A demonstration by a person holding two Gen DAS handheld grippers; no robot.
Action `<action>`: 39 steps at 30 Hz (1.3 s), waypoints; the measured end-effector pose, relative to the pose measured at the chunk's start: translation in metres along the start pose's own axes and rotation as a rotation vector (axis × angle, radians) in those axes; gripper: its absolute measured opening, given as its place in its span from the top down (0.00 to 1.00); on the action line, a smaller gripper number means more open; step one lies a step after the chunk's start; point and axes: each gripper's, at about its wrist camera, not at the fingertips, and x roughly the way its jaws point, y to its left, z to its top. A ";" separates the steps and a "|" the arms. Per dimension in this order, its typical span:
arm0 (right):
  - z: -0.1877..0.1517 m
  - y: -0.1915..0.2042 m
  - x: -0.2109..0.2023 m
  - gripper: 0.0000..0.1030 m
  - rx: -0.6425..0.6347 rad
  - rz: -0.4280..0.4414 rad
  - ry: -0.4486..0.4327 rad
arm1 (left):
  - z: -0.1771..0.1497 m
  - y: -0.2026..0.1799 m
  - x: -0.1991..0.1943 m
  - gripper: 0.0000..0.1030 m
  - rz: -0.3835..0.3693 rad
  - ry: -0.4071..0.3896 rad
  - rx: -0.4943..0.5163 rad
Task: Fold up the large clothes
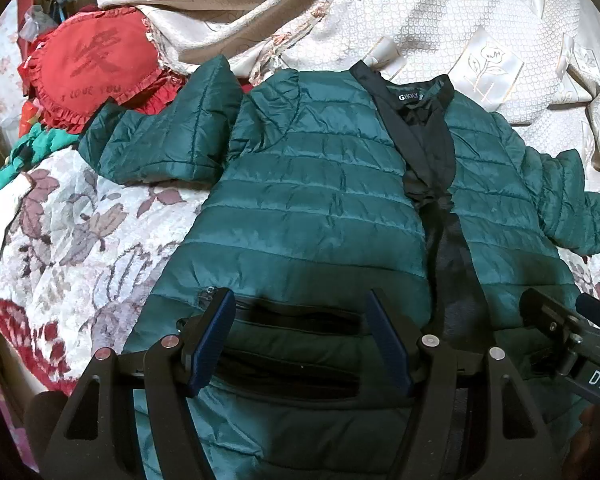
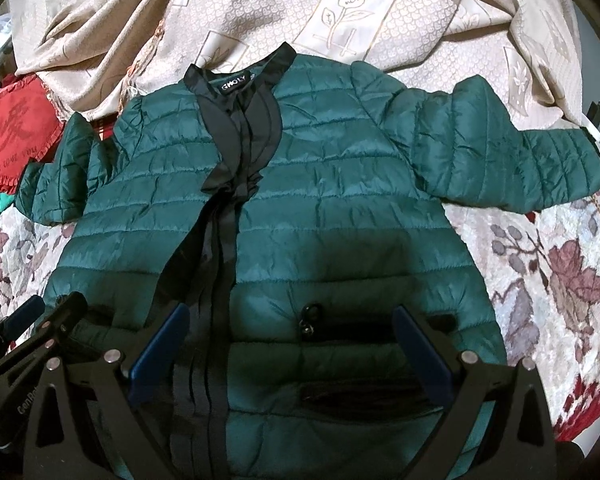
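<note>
1. Green quilted jacket lies front-up, spread flat on a floral bedspread, black collar at 12 o'clock, sleeves out at 9 and 3.
2. Left gripper and right gripper, jaws spread and holding nothing, hover over the hem at 6 o'clock.
3. Folding looks unstarted; next, likely, each claw pinches a hem corner or sleeve.
4. A red cushion sits at 10 o'clock.
</note>
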 end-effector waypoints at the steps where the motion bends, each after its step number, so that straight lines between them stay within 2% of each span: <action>1: 0.000 0.000 0.000 0.00 0.001 0.002 0.001 | 0.000 0.001 0.000 0.50 0.001 0.000 0.001; 19: -0.001 0.002 0.001 0.00 0.001 0.002 -0.004 | -0.001 0.004 0.001 0.50 0.016 -0.008 0.002; 39: 0.004 0.002 0.005 0.00 0.007 0.004 0.032 | 0.003 0.005 0.003 0.50 0.031 -0.013 0.008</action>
